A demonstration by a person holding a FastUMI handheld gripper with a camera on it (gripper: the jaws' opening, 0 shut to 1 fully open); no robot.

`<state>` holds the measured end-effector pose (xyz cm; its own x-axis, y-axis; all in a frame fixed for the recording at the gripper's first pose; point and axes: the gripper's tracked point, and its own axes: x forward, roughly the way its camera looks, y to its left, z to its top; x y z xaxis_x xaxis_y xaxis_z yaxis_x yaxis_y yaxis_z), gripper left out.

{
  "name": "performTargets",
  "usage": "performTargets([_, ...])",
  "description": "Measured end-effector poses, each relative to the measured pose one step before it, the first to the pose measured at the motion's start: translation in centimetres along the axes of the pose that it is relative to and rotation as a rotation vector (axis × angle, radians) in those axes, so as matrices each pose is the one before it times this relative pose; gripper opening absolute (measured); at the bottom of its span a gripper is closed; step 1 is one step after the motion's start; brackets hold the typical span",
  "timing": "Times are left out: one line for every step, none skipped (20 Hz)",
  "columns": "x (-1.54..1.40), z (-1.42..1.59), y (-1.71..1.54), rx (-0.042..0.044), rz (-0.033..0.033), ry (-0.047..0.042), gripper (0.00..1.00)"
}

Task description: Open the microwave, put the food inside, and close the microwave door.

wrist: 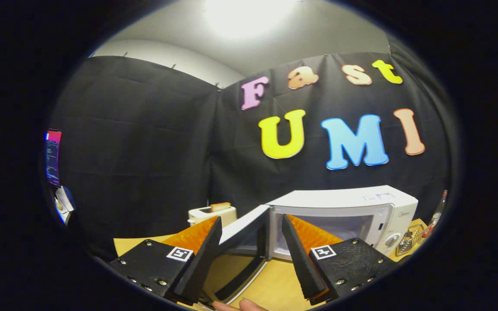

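The gripper (251,224) is hovering with its fingers spread wide apart, gripping nothing. Beyond them a white microwave (352,211) is sitting on a wooden table (275,285), its door (249,233) swung open toward the left so the pale cavity is showing between and behind the fingertips. Left of the microwave, a white toaster (212,212) is standing with what is probably a slice of bread (220,206) poking up from its slot. To the microwave's right, a small wire rack (409,239) and a bottle (438,211) are resting near the table's edge. A person's fingertips (240,306) are showing below the gripper.
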<state>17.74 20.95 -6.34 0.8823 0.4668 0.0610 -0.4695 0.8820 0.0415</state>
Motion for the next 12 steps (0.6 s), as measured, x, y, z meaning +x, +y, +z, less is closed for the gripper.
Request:
performTargets([-1.084,0.975,1.193,-0.02244,0.03088,-0.02673,0.84])
performTargets([-0.707,0.623,1.353,-0.00709,0.03351,-0.01832,0.84])
performTargets([-0.509,-0.072,1.880,0.01721,0.04813,-0.00246,0.84])
performTargets([-0.417,-0.364,1.949,0.02530,0.05905,0.00652,0.84])
performTargets([-0.129,-0.455,1.920,0.02135,0.06052,0.01075,0.84])
performTargets([-0.106,-0.548,1.539,0.00649,0.04659,0.01873,0.84])
performTargets([-0.088,-0.355,1.105,-0.00619,0.03362,0.01615,0.84])
performTargets([-0.078,-0.521,1.085,-0.01307,0.02672,0.01301,0.84])
performTargets([0.291,-0.684,1.124,-0.01043,0.03019,0.01241,0.84])
performTargets([0.423,-1.048,1.083,-0.01071,0.03541,0.02909,0.71])
performTargets([0.488,-1.498,0.535,-0.00735,0.01270,0.04729,0.59])
performTargets([0.207,-1.524,0.344,-0.00648,0.00503,0.04566,0.46])
